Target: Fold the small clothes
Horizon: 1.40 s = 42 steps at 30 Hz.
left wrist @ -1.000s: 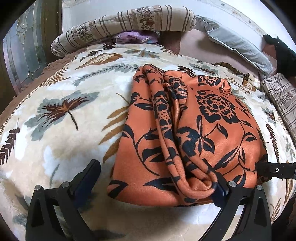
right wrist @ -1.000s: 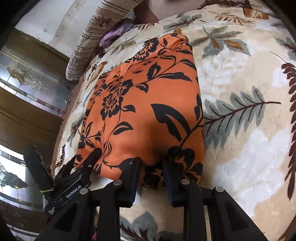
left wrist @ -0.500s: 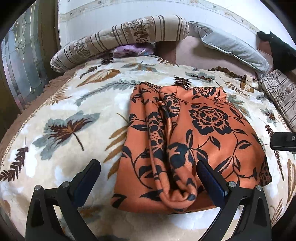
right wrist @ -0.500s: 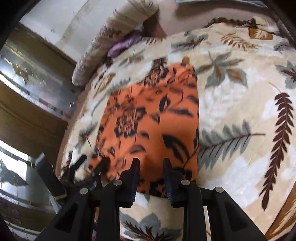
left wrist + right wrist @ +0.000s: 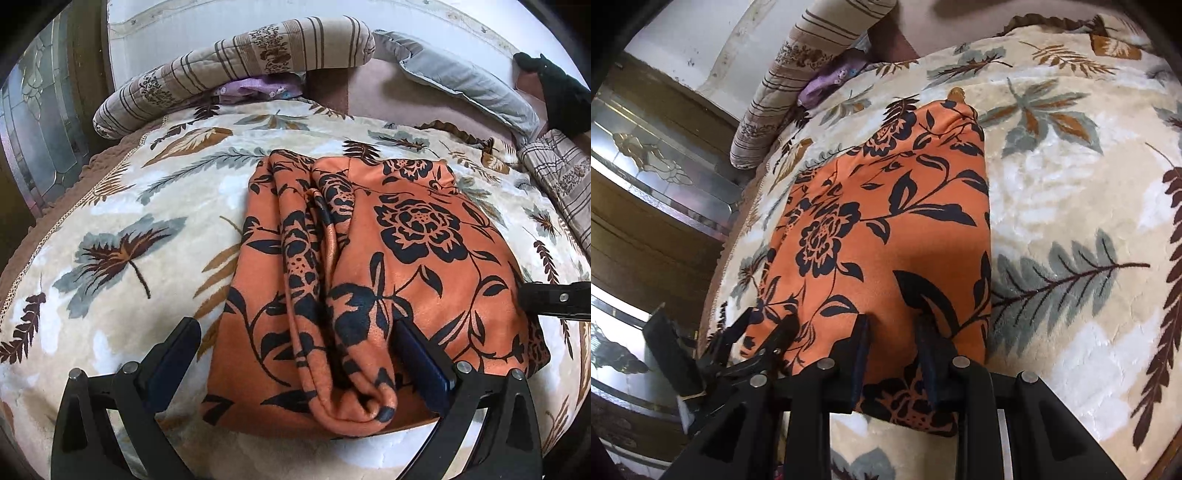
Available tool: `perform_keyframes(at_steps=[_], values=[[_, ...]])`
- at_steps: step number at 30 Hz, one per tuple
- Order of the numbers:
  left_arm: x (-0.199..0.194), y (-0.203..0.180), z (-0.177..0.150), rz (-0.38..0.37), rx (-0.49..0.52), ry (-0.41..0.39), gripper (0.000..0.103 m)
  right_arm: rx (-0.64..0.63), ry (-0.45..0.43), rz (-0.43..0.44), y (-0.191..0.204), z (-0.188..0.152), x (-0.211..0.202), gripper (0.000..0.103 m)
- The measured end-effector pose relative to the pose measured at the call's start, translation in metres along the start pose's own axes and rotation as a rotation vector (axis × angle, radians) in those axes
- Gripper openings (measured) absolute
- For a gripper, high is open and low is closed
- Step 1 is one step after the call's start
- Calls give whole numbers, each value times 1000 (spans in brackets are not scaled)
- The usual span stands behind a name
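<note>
Orange garment with black floral print lies folded on the bed, on the leaf-pattern blanket. All places below are relative to the garment.

Left gripper sits at the garment's near edge, spread wide and released. One of its fingers rests on the blanket just off the garment's left edge; the other finger is pressed into the cloth right of the bunched ridge. That thick rolled fold runs from the near edge toward the far edge, between the two fingers. Nothing clamped.

Right gripper is at the near edge too, toward the garment's right side. Its fingers stand narrowly apart with orange cloth between them and under the tips; whether they actually pinch the cloth, cannot tell. From this side the left gripper's black frame shows at the garment's left corner.

Garment's right half lies flat and smooth, big black rose print on top. Near right corner has a small flap sticking out past the main edge.

Beyond the far edge: striped bolster pillow, a bit of purple cloth tucked under it, grey pillow further right. Glass-panelled wooden door beyond the bed's left side.
</note>
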<state>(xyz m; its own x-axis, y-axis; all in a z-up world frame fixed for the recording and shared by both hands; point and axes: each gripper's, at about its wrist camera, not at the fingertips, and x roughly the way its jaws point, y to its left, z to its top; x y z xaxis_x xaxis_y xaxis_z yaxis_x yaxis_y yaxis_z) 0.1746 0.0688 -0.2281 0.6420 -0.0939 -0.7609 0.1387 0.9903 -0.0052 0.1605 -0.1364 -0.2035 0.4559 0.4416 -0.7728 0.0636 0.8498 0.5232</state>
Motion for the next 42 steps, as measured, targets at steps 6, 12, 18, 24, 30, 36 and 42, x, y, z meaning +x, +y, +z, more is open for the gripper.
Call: perform_keyframes(at_steps=[6, 12, 18, 24, 30, 36, 42], values=[[-4, 1, -1, -3, 0, -2, 103, 60, -42, 46, -3, -14, -26, 70], [-23, 20, 4, -67, -55, 2, 103, 66, -74, 32, -4, -24, -40, 72], [-34, 60, 24, -101, -175, -13, 103, 119, -78, 41, -24, -16, -40, 72], [-1, 71, 42, -321, -219, 169, 103, 147, -80, 69, -40, -4, -32, 72], [35, 65, 42, -468, -262, 304, 103, 225, -71, 176, -65, 6, -16, 72], [47, 74, 42, -565, -337, 325, 103, 262, -17, 250, -81, 14, 11, 72], [56, 60, 48, -593, -312, 335, 103, 216, -1, 303, -74, 21, 26, 72]])
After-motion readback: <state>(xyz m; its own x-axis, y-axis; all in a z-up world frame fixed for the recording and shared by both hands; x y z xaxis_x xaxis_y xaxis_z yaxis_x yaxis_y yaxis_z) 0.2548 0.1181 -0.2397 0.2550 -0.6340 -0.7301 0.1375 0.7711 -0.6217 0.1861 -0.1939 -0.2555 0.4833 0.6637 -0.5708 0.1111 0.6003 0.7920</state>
